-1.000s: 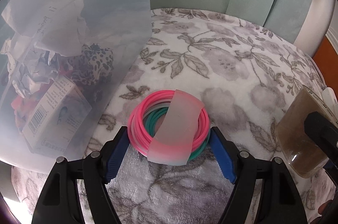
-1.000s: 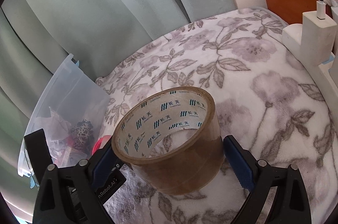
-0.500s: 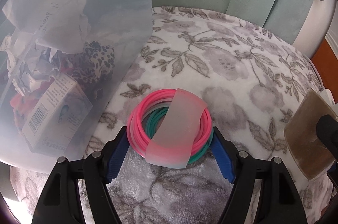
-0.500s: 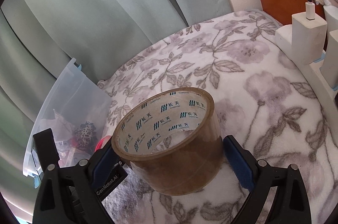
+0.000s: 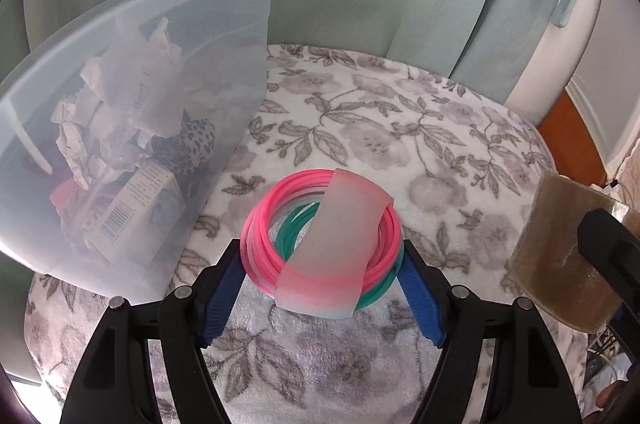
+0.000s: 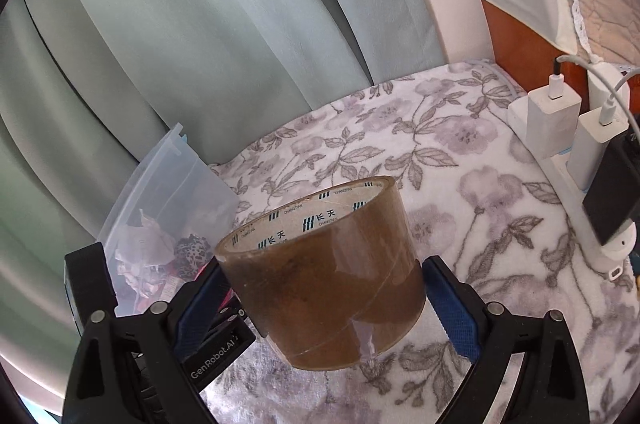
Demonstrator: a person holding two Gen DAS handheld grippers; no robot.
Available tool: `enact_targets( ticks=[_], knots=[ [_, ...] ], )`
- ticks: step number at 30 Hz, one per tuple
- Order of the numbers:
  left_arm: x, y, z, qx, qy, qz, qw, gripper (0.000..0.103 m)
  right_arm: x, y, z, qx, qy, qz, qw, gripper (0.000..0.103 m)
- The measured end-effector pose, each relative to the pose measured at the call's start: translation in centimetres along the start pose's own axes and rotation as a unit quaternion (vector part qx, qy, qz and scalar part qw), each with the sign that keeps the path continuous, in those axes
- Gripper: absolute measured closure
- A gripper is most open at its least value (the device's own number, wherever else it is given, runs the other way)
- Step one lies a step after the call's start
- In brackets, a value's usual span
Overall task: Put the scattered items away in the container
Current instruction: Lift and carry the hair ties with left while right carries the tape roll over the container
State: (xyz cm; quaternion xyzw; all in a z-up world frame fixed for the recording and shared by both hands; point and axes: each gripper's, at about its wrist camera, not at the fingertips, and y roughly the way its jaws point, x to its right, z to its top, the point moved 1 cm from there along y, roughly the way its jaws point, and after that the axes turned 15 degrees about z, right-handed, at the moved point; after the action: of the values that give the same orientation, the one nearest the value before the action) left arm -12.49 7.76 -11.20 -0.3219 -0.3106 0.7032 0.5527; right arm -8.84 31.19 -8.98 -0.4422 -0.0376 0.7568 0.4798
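My left gripper (image 5: 322,250) is shut on a bundle of pink and green rings (image 5: 264,236) wrapped in a translucent band, its blue pads pressing both sides. The bundle hangs just above the floral blanket (image 5: 400,144). To its left stands the translucent plastic container (image 5: 240,36), which holds crumpled paper, a leopard-print cloth and a small box. My right gripper (image 6: 322,286) is shut on a brown tape roll (image 6: 328,272), held clear of the blanket. The tape roll (image 5: 560,256) also shows at the right edge of the left wrist view. The container (image 6: 172,184) lies to the left, beyond the left gripper's black body (image 6: 88,284).
Green curtains (image 6: 200,44) hang behind the blanket-covered surface. White chargers (image 6: 552,120) with cables sit in a power strip along the right edge. A wooden panel (image 6: 520,36) stands behind them. Open blanket lies between the container and the chargers.
Both grippers have risen with their loads. The container has dropped lower in both views, so its rim now shows in the left wrist view. The tape roll has tilted toward the camera.
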Motion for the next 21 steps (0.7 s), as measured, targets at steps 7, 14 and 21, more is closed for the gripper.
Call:
enact_targets(
  ticks=[7, 14, 21],
  knots=[
    [-1.4, -4.2, 0.5, 0.029, -0.009, -0.031, 0.9991, 0.027, -2.8, -3.3, 0.6, 0.028, -0.022, -0.001, 0.999, 0.007],
    [-2.7, -7.9, 1.0, 0.059, -0.015, -0.048, 0.9970, 0.027, -5.3, -6.4, 1.1, 0.059, -0.040, -0.002, 0.997, 0.007],
    [-4.0, -11.2, 1.6, 0.094, -0.021, -0.069, 0.9929, 0.027, -8.2, -9.5, 1.8, 0.093, -0.065, 0.000, 0.994, 0.007]
  ],
)
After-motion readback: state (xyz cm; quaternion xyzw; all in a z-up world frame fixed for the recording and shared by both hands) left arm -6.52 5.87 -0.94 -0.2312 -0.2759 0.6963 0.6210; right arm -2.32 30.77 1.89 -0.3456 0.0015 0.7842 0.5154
